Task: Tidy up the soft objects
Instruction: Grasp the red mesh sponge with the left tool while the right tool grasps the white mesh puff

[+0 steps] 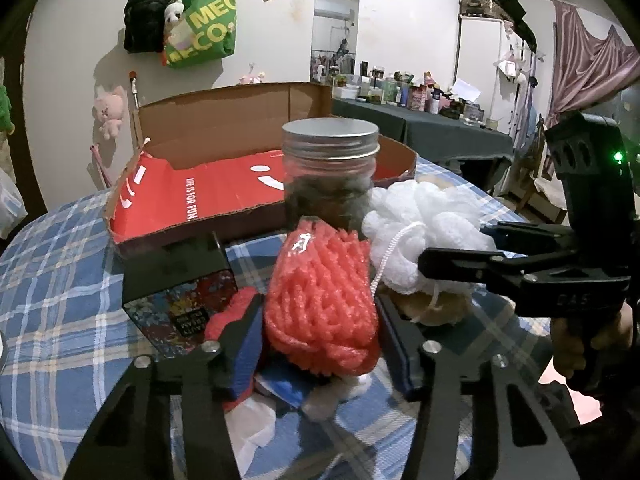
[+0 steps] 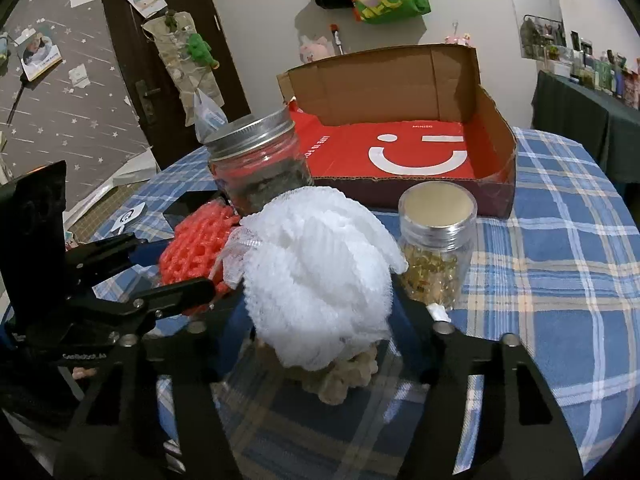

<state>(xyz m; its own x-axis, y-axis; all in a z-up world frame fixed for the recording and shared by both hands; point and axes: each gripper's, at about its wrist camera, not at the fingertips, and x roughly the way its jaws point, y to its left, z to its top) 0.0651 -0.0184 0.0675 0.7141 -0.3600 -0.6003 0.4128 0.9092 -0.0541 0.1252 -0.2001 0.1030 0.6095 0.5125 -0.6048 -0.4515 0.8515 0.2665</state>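
With the left claw pinching the red mesh bundle and the right claw pinching the white bath pouf low over the desk, lifting could drag the pouf's cord or bump the jar just behind.

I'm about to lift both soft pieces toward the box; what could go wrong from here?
1. The red foam net sits right against the metal-lidded glass jar; pulling it with the left gripper may tip the jar.
2. The white mesh pouf in the right gripper lies on a beige plush that may drag along.
3. The small jar stands beside the right finger.
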